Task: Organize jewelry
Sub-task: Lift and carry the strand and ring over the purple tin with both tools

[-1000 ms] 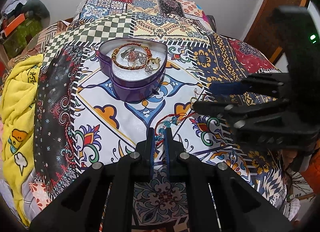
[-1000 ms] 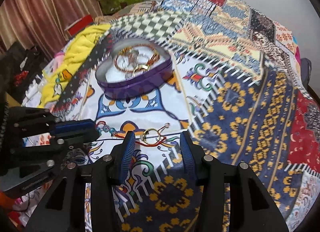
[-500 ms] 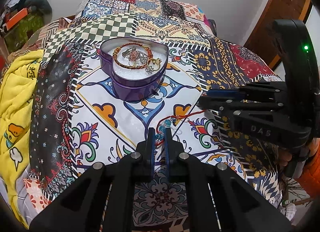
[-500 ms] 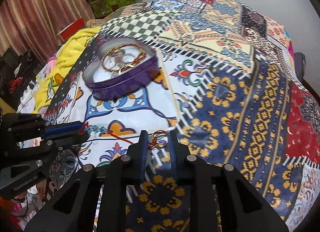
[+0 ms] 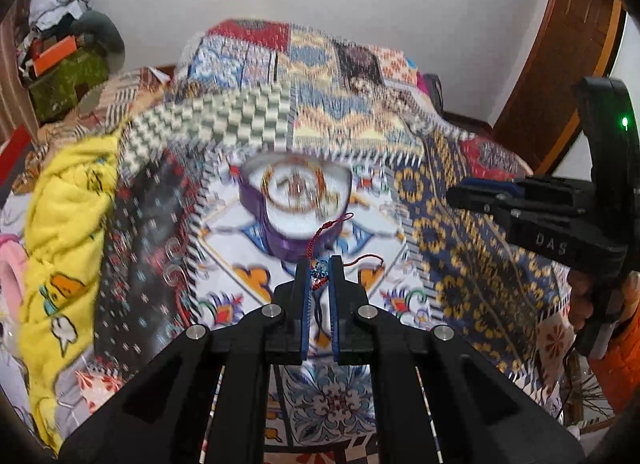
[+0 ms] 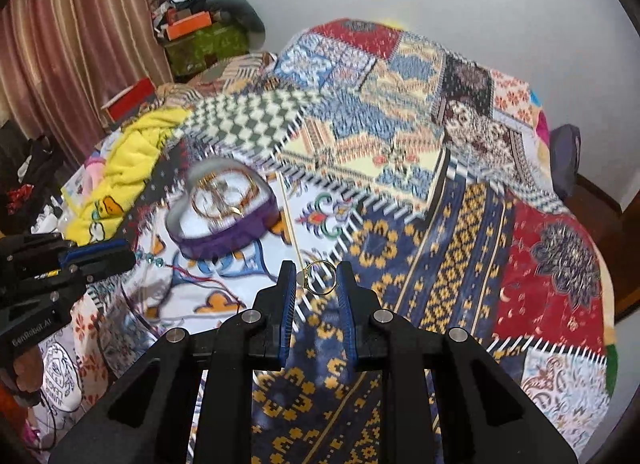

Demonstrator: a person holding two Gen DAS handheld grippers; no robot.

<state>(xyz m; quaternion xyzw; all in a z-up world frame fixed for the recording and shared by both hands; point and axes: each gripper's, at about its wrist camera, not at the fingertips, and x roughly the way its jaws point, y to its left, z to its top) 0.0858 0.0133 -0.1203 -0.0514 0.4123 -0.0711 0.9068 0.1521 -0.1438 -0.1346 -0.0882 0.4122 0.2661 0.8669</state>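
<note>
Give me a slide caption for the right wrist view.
Right claw holds a gold ring above the patchwork quilt, purple heart-shaped tin beyond.

I count two claws of mine: the left gripper [image 5: 319,278] and the right gripper [image 6: 317,278]. One red-cord bracelet [image 5: 318,278] with blue beads sits between my left fingers, and one gold ring [image 6: 320,278] between my right ones. There is one purple heart-shaped tin [image 6: 224,220] on one patchwork bedspread [image 6: 460,224]. Inside the tin I make out perhaps two or three gold pieces, but the blur keeps me from a sure count. One yellow blanket [image 5: 64,232] lies alongside.
</note>
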